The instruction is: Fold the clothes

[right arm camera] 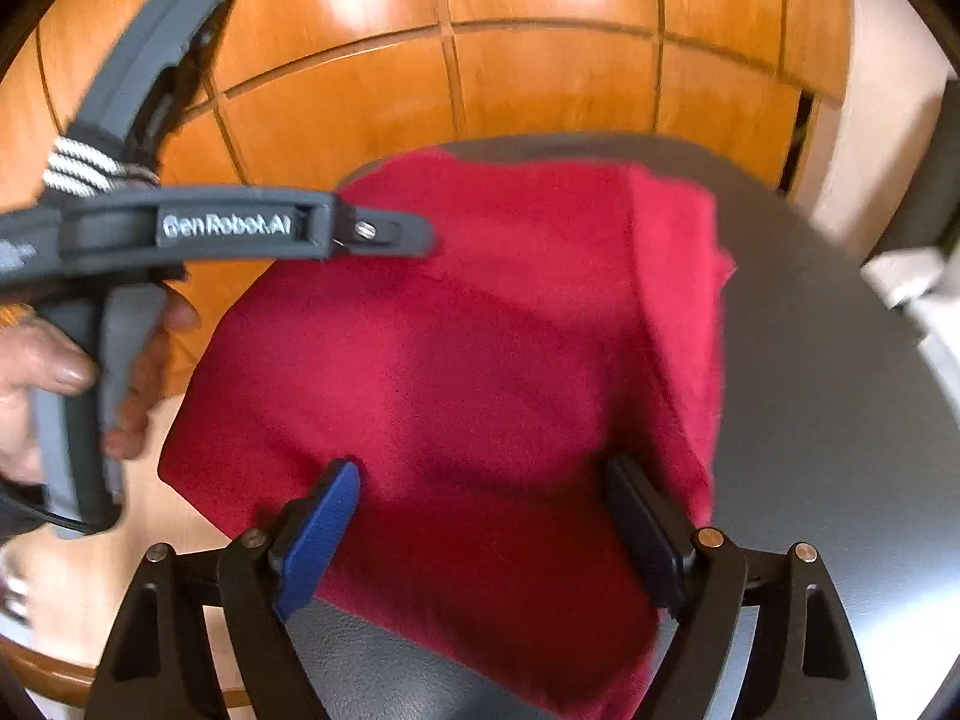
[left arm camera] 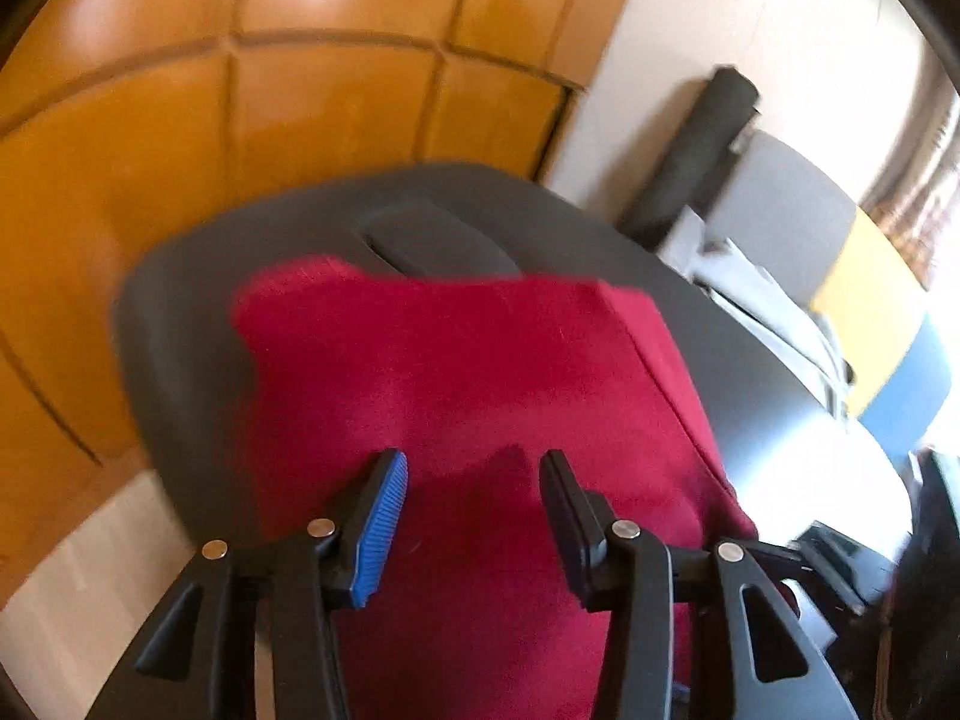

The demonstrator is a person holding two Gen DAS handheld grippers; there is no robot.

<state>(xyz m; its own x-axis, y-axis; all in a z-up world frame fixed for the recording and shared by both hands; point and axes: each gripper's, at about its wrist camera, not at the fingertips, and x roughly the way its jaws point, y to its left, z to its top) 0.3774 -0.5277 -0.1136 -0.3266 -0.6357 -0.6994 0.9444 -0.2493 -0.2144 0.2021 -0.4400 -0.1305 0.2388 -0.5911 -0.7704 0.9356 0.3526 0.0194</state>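
A red cloth (left arm camera: 480, 360) lies spread on a dark grey table top (left arm camera: 180, 312), its near edge hanging towards me. My left gripper (left arm camera: 471, 459) hovers over the near part of the cloth, jaws open, nothing between the pads. In the right wrist view the same red cloth (right arm camera: 480, 312) shows a folded strip along its right side. My right gripper (right arm camera: 483, 468) stands wide open just above the cloth, pads clear of it. The left gripper (right arm camera: 408, 237) appears there from the side, over the cloth's far left corner, held by a hand (right arm camera: 54, 372).
An orange wood-panelled wall (right arm camera: 540, 90) stands close behind the table (right arm camera: 810, 420). To the right are a black roll (left arm camera: 696, 150), a pile of white papers (left arm camera: 762, 300) and a yellow and blue surface (left arm camera: 870, 312). Pale floor (left arm camera: 90, 552) shows at the lower left.
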